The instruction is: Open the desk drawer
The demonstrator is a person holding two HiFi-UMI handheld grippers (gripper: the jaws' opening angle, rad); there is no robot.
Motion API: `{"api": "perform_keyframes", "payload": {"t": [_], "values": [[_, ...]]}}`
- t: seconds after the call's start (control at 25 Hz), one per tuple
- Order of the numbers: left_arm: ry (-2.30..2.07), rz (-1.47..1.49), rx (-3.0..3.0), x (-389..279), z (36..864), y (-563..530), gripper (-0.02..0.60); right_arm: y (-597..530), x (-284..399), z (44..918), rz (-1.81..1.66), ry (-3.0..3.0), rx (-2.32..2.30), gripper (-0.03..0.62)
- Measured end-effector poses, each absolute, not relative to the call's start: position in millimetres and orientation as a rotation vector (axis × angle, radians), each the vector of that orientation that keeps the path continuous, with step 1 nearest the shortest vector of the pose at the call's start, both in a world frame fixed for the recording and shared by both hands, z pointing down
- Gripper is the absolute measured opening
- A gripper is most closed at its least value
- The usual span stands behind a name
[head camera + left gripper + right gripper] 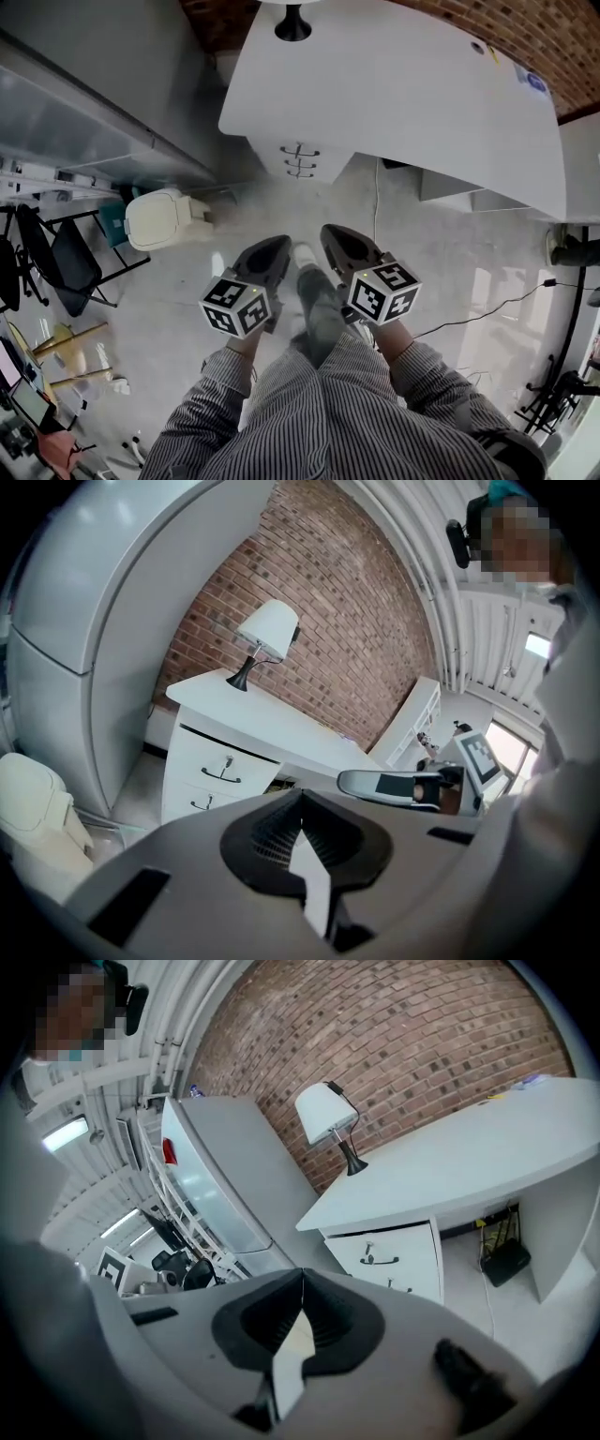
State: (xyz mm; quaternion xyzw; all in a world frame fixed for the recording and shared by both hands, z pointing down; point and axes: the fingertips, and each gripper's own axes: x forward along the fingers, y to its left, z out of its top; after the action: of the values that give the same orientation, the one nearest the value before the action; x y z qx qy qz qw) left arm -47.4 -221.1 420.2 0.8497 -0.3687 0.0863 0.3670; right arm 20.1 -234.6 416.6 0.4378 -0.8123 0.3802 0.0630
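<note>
The white desk [403,84] stands ahead of me, its drawer unit [300,161] at the left end with three dark handles, all drawers closed. In the left gripper view the top drawer's handle [223,773] is well beyond my left gripper [300,795], whose jaws are shut with nothing between them. My right gripper [302,1275] is likewise shut and empty, far short of the drawer handle [380,1260]. In the head view the left gripper [279,244] and the right gripper [330,231] hang side by side above the floor, pointing toward the desk.
A lamp [267,635] stands on the desk's left end before a brick wall. A cream lidded bin [164,217] and a black chair [66,258] are on the left, beside a tall grey cabinet [84,84]. A black bag [506,1262] sits under the desk; a cable [478,309] crosses the floor.
</note>
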Motion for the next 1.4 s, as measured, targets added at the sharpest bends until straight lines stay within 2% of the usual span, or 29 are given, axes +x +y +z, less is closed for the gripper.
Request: {"api": "perform_keyframes", "payload": {"t": [0.28, 0.6, 0.88, 1.4], "values": [[-1.053, 0.127, 2.047, -69.9, 475.5, -240.7, 0.012, -242.8, -1.8, 460.4, 1.382, -2.517, 1.25, 0.017], [-0.91, -0.193, 1.896, -82.2, 520.6, -277.5, 0.012, -273.1, -9.6, 518.2, 1.515, -2.487, 1.333, 0.017], [-0.896, -0.182, 1.816, -79.5, 569.2, -301.3, 0.012, -304.8, -3.9, 566.3, 1.581, -2.429, 1.417, 0.017], [-0.831, -0.3, 1.671, -58.7, 637.5, -353.7, 0.014, -338.8, 17.5, 622.1, 1.95, -2.393, 1.526, 0.018]]}}
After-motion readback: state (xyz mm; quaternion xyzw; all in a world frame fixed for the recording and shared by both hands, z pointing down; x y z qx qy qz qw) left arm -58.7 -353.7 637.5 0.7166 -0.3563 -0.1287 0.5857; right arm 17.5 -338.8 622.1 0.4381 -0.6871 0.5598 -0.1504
